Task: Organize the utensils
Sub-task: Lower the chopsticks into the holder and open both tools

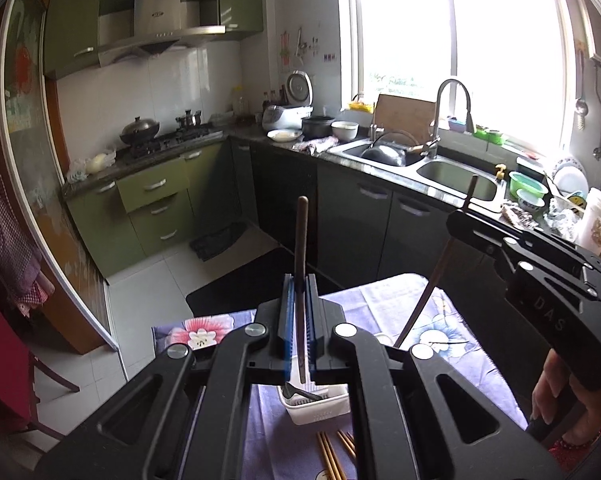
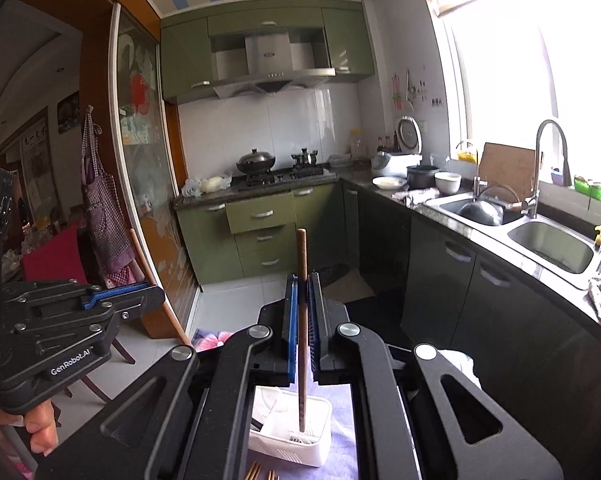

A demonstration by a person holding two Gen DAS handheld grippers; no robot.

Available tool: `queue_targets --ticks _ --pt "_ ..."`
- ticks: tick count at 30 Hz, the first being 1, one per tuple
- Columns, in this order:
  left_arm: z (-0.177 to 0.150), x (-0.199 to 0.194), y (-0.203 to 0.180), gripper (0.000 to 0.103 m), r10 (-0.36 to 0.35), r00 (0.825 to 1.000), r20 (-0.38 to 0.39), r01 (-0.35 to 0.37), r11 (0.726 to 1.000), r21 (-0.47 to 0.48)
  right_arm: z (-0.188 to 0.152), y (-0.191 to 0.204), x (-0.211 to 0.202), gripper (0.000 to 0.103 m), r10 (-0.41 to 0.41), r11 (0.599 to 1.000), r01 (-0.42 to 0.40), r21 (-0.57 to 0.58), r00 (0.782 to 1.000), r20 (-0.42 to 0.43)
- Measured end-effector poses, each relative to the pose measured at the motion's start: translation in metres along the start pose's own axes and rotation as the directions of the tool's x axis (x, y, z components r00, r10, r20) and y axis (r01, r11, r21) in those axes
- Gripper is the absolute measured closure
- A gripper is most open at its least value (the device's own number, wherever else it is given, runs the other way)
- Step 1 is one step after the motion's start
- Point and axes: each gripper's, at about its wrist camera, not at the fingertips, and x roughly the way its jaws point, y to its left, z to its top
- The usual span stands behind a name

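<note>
My left gripper (image 1: 299, 282) is shut on a dark wooden chopstick (image 1: 301, 240) held upright, its lower end over the white utensil basket (image 1: 320, 410). My right gripper (image 2: 302, 282) is shut on a brown wooden chopstick (image 2: 302, 256) that stands upright with its tip inside the same white basket (image 2: 320, 436). The right gripper also shows at the right of the left wrist view (image 1: 466, 214), its chopstick (image 1: 432, 280) slanting down. The left gripper shows at the left of the right wrist view (image 2: 156, 294). Several loose chopsticks (image 1: 330, 456) lie on the flowered cloth in front of the basket.
The small table wears a purple flowered cloth (image 1: 380, 300). Beyond it are dark cabinets, a double sink (image 1: 456, 176) with a tap, a cluttered counter, a stove with a wok (image 1: 138, 128) and a red chair (image 2: 56, 256) at left.
</note>
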Motion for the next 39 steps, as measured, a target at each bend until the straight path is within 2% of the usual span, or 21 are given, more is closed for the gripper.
queue_targets --ticks 7,9,11,13,20,22,24,28,30,33,39 --pt "-0.04 0.036 0.01 0.098 -0.015 0.991 -0.131 0.014 1.0 -0.009 -0.026 -0.014 0.031 0.097 -0.007 1.0 0.008 0.012 0.998 -0.069" --pt "-0.048 0.041 0.014 0.094 -0.027 0.987 -0.156 0.025 1.0 -0.017 -0.032 -0.014 0.036 0.097 -0.01 1.0 0.011 0.011 0.997 -0.081" --pt "-0.055 0.039 0.018 0.082 -0.026 0.986 -0.164 0.022 0.999 -0.023 -0.04 -0.014 0.04 0.097 -0.013 1.0 0.014 0.01 0.995 -0.097" --pt "-0.061 0.035 0.022 0.076 -0.024 0.987 -0.158 0.02 0.999 -0.026 -0.05 -0.013 0.044 0.097 -0.013 1.0 0.015 0.01 0.993 -0.114" --pt "-0.07 0.007 0.028 0.075 -0.04 0.989 -0.14 0.036 0.999 -0.033 -0.072 -0.007 0.054 0.097 -0.014 1.0 0.017 0.013 0.986 -0.167" --pt "-0.074 0.0 0.027 0.074 -0.049 0.989 -0.143 0.045 0.999 -0.029 -0.075 -0.005 0.052 0.096 -0.01 1.0 0.013 0.014 0.987 -0.162" --pt "-0.079 -0.007 0.026 0.072 -0.058 0.987 -0.147 0.054 0.998 -0.032 -0.075 -0.002 0.047 0.09 -0.016 1.0 0.017 0.008 0.988 -0.153" --pt "-0.096 -0.012 0.025 0.072 -0.064 0.982 -0.177 0.058 0.998 -0.038 -0.079 0.003 0.024 0.09 -0.006 1.0 0.007 0.005 0.991 -0.131" --pt "-0.109 -0.009 0.023 0.072 -0.071 0.976 -0.206 0.063 0.997 -0.044 -0.085 0.006 0.01 0.089 -0.013 1.0 0.012 -0.003 0.992 -0.123" --pt "-0.132 0.007 0.017 0.072 -0.087 0.956 -0.28 0.074 0.996 -0.058 -0.107 0.004 -0.006 0.087 -0.016 1.0 0.016 -0.001 0.989 -0.147" --pt "-0.182 0.052 0.0 0.072 -0.112 0.904 -0.413 0.081 0.992 -0.093 -0.182 -0.011 -0.005 0.087 -0.018 1.0 0.022 0.016 0.973 -0.23"
